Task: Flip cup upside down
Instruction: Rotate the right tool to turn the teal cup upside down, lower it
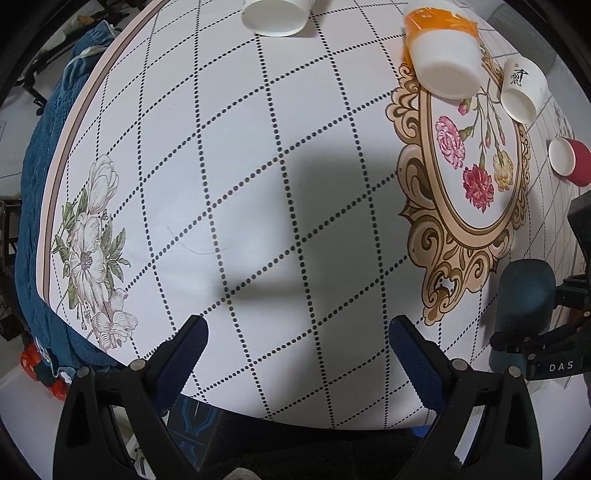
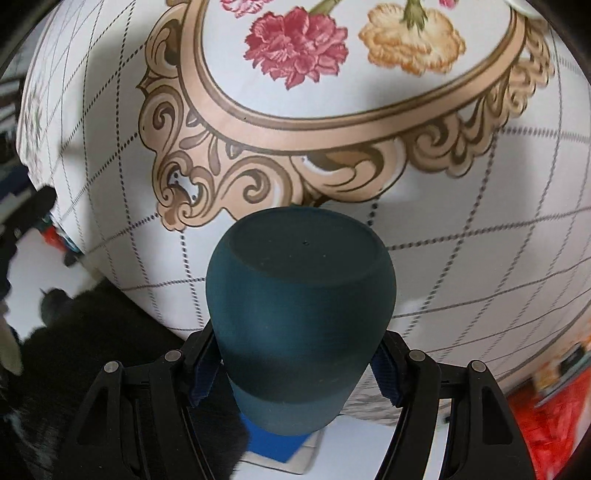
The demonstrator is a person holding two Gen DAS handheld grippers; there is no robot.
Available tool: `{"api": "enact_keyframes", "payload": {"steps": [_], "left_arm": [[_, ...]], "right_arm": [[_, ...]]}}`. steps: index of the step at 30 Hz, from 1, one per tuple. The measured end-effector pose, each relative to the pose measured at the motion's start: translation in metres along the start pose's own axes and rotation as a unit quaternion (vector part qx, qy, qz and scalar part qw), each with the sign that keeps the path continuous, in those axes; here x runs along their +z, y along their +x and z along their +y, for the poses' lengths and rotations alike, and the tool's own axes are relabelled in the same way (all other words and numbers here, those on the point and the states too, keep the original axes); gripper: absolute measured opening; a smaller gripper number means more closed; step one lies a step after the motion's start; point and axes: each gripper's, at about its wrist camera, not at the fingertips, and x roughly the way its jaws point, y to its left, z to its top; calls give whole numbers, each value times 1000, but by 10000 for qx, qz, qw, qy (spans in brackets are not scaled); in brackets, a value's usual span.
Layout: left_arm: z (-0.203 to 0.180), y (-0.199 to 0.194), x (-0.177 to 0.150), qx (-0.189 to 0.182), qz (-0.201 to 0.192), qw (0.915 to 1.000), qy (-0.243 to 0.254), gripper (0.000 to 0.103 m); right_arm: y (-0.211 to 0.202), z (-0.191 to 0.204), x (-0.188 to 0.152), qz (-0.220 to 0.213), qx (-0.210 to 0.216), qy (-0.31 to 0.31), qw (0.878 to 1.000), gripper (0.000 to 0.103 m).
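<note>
Right wrist view: right gripper (image 2: 299, 373) clamped on teal cup (image 2: 301, 314), base facing out, just off ornate frame print (image 2: 295, 122). Mid-flip, likely. Next: lower rim-down onto tablecloth, release. Left gripper (image 1: 297, 334) wide, empty.

Round table (image 1: 280, 177) has a white cloth with dotted diamonds and flower prints, and four cups sit upside down on it: white (image 1: 275, 16), orange (image 1: 445, 48), small white (image 1: 522, 90), red (image 1: 570, 160).

Four cups (image 1: 447, 62) stand on the table's (image 1: 258, 184) far side.
</note>
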Motion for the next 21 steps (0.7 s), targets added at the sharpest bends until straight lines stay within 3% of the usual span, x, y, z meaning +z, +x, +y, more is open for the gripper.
{"api": "enact_keyframes", "payload": {"steps": [5,7,12,15,21], "left_arm": [[-6,7,-1,19,8,10000,42,100],[-3,6,-1,19,13,10000,57,100],[-10,5,-3,27,21,10000,90,100],[-12,3,-3,38,12,9999,103,100],[-21,2,-7,67,29,9998,181,100]], "right_arm": [[13,-20,-7,-55,-9,89,9999,72],[14,9,4,-18,-22,128,9999,72],[22,8,-2,34,-159,172,9997,73],[29,11,3,32,-184,221,9996,86],[8,-2,9,-118,-196,284,9993,87]]}}
